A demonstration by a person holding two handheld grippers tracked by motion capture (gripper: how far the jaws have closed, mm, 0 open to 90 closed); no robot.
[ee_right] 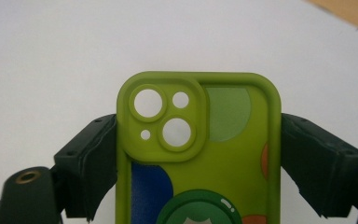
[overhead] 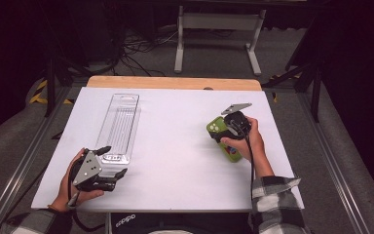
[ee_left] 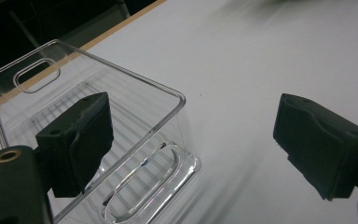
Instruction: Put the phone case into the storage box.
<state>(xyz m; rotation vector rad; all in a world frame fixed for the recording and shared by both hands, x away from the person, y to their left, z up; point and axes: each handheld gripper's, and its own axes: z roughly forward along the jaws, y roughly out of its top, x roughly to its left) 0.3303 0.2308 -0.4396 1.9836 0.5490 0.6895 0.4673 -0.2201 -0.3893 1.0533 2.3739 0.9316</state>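
Dark room, grey floor, a white metal frame (overhead: 218, 29) standing beyond the far end. In the middle, a white desk (overhead: 175, 146) with a wooden strip along its far edge.

On the left half of the desk, a long clear plastic tray (overhead: 119, 124), lying flat with its long axis running from the near edge away toward the far edge. Left claw (overhead: 116, 161) at the tray's near end, jaws spread wide, gripping nothing. In the left gripper view, one pad overlaps the tray's near corner and the other hangs well off over bare desk. Can't tell whether that first pad touches the plastic.

On the right half, a green phone case (overhead: 215, 128), clamped in the right claw (overhead: 233, 127), a pad pressing on each long side. Looks raised off the desk and tilted. Case's long axis points straight out from the claw, camera cut-outs at the far tip, printed face up toward the camera.

Tray lies well apart from the case, off to the left across open desk. Far nearer the left hand than the right, so likely a carry leftward with the case's length kept in line with the tray's.

No brand or words readable on case or tray: just blue, pale green and orange patches and a dark green disc. Pale lettering on a dark thing (overhead: 125, 219) below the near edge of the desk, too small to read.
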